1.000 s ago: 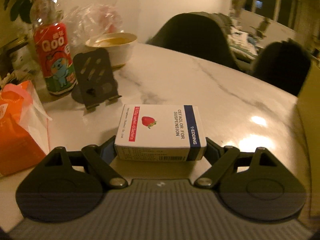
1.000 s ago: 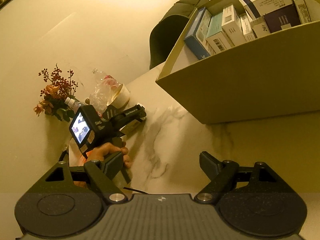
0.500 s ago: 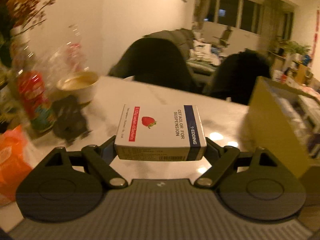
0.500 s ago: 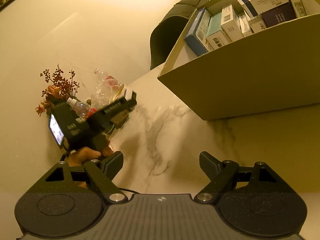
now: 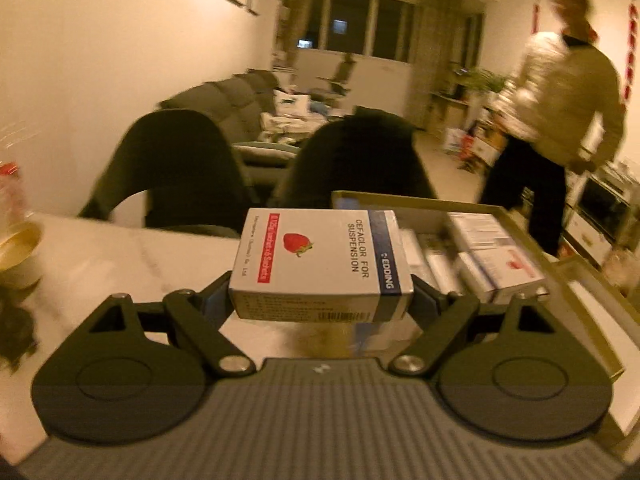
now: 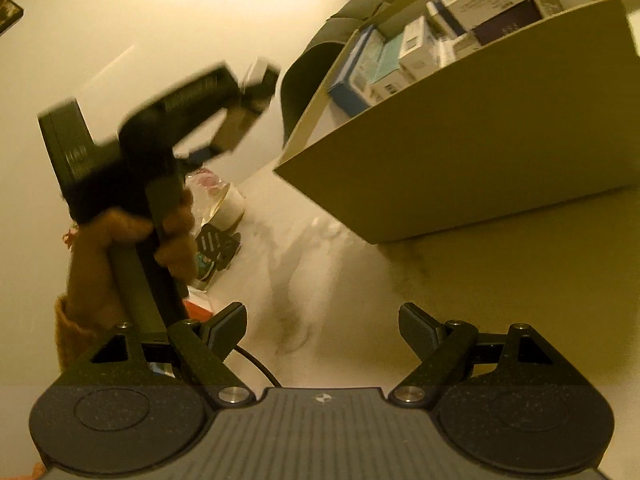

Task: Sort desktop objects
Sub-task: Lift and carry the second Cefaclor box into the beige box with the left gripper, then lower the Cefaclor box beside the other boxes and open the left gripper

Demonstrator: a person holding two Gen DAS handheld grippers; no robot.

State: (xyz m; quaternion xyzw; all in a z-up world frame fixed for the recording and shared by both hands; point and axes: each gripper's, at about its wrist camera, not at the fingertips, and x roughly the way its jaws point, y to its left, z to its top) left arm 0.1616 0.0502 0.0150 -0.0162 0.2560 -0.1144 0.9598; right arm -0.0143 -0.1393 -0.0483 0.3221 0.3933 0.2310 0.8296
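Background person [image 5: 560, 92] only from left wrist

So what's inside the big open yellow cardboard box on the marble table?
The yellow cardboard box holds many small medicine cartons, mostly white, some blue, packed upright and stacked. Its floor and any lower layers are covered. In the left wrist view the held white strawberry-print carton hides part of it.

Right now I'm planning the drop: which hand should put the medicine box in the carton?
Left. The left gripper already grips the medicine box, facing the carton. The right gripper is open and empty.
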